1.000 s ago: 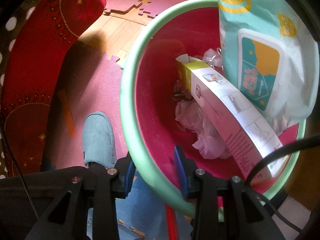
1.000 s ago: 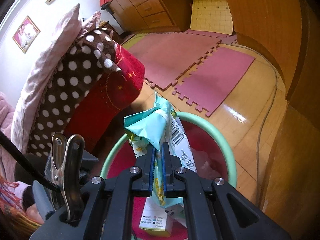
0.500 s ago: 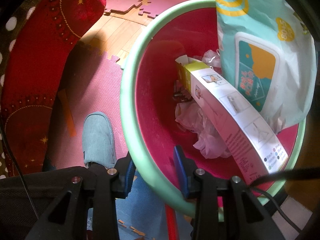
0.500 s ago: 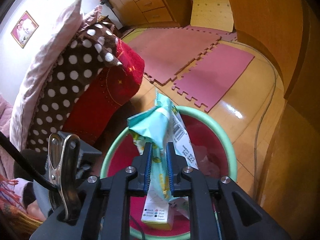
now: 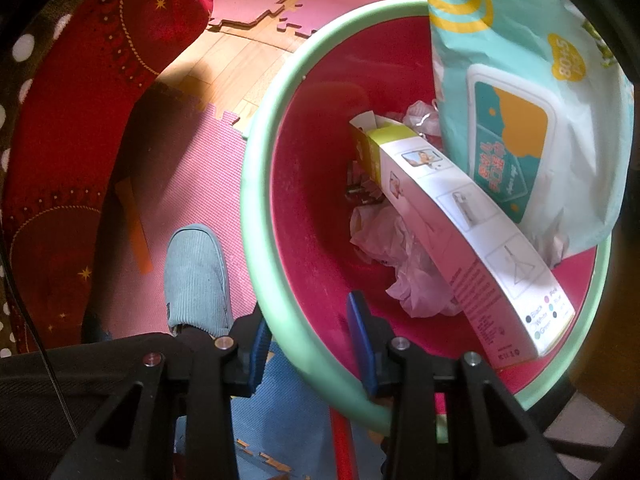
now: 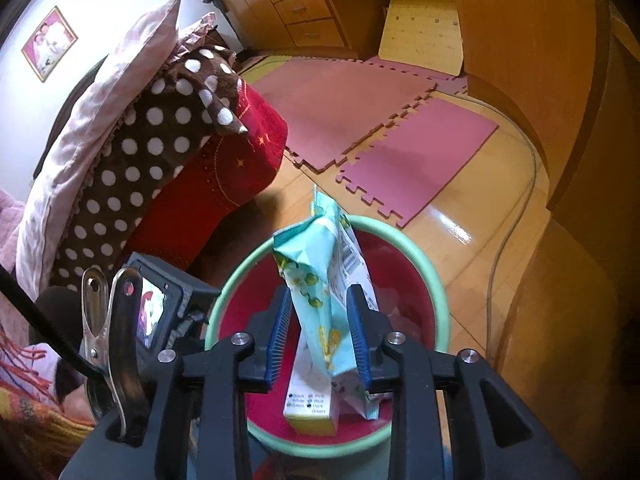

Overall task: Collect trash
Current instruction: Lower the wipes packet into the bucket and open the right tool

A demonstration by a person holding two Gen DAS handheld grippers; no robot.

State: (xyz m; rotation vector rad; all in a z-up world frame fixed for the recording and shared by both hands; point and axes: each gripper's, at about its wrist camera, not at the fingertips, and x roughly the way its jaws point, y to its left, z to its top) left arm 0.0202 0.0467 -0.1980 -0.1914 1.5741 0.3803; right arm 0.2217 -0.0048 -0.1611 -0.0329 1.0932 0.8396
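The big bin (image 5: 260,216) is sitting on the floor, and the left gripper (image 5: 308,336) is pinching its green rim, one finger inside and one outside. The wipes pack (image 6: 320,280) is standing on end inside the bin, leaning on the long box (image 5: 460,232). The right gripper (image 6: 318,332) is right over the pack, and its jaws are opening with the pack between them, not squeezed. The left view is showing crumpled paper (image 5: 400,256) at the bottom; the right view is hiding it.
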